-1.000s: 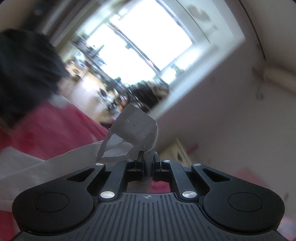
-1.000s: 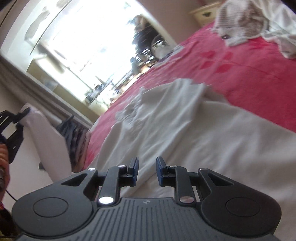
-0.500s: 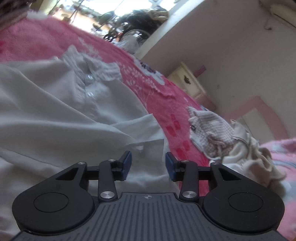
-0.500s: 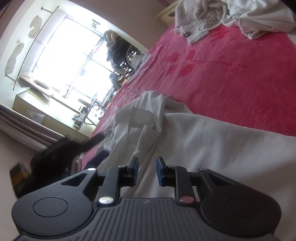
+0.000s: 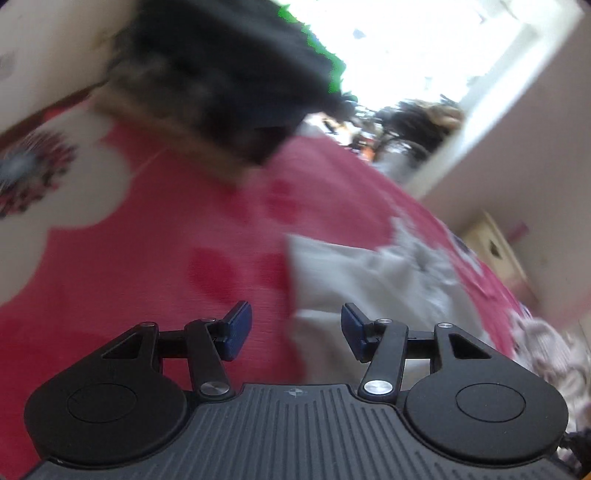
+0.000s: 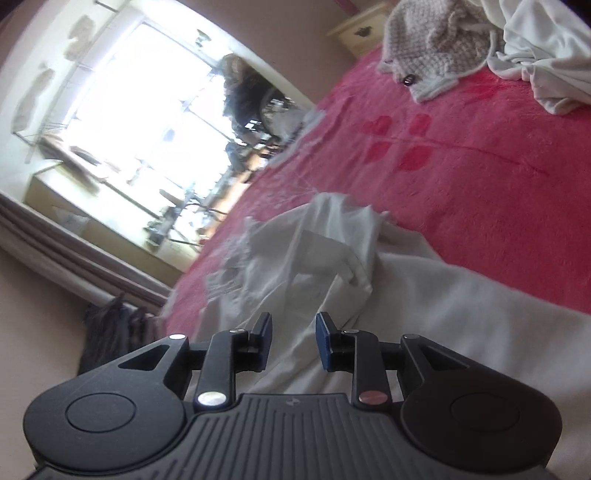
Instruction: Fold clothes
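Note:
A white button shirt point(image 6: 325, 266) lies spread on the pink bedspread point(image 6: 480, 199), its collar end rumpled and a sleeve lying back over the body. My right gripper point(image 6: 293, 341) hovers low over the shirt, open, nothing between its fingers. In the blurred left wrist view the same shirt point(image 5: 369, 273) lies ahead and to the right, its edge running under my left gripper point(image 5: 295, 328). That gripper is wide open and empty, above the bedspread point(image 5: 166, 258) beside the shirt's left edge.
A knitted beige garment point(image 6: 432, 48) and a crumpled white one point(image 6: 543, 55) are heaped at the far end of the bed, beside a cream nightstand point(image 6: 358, 31). A dark blurred shape point(image 5: 229, 74) fills the upper left of the left wrist view. A bright window point(image 6: 147, 110) lies beyond the bed.
My left gripper held a shirt sleeve up one second ago, let it go onto the shirt, opened wider and swung left over the bedspread. The right gripper stayed open over the shirt.

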Demonstrator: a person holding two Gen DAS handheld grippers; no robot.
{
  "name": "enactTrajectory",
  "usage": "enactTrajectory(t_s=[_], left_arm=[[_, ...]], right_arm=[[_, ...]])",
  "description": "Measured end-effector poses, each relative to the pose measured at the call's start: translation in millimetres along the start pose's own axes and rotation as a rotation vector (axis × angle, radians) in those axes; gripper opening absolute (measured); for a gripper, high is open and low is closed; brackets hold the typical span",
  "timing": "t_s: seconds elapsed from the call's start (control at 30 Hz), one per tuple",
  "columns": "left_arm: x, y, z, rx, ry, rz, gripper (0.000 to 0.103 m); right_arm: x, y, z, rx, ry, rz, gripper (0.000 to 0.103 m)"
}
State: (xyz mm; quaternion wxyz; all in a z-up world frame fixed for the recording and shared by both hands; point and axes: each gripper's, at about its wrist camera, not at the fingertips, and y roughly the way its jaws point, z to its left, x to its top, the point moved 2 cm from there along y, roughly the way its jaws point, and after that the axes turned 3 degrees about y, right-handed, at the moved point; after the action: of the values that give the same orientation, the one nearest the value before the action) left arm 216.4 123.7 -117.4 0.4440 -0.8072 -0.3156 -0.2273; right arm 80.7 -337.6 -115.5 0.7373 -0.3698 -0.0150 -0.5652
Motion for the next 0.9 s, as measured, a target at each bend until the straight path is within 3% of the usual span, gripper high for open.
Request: enactTrajectory(t_s=[0.17, 0.33, 0.47, 0.67, 0.9], left_arm=[[1.7, 12.4, 40.6, -0.004, -0.099, -0.006, 0.053], [5.2, 28.7, 32.0, -0.063, -0.066, -0.02, 0.053], [0.7, 36.5, 27.9, -0.042, -0.016, 0.014, 0.053], [-2.0, 41.0, 28.1, -0.024, 0.005, 0.025, 0.053], [-4.2, 44.6, 27.5, -0.012, 0.018, 0.029, 0.053]], right_arm=[[17.9, 19.6, 27.1, -0.123, -0.216, 0.033, 0.03], [40.9, 50.3, 57.3, -0.204, -0.472, 0.038, 0.044], [47.3, 84.7, 71.3, -0.211, -0.584, 0.085, 0.05], [54.7, 123.1, 59.7, -0.251, -0.582, 0.085, 0.051], [53.3, 99.1, 50.6, -0.103, -0.585, 0.078, 0.05]])
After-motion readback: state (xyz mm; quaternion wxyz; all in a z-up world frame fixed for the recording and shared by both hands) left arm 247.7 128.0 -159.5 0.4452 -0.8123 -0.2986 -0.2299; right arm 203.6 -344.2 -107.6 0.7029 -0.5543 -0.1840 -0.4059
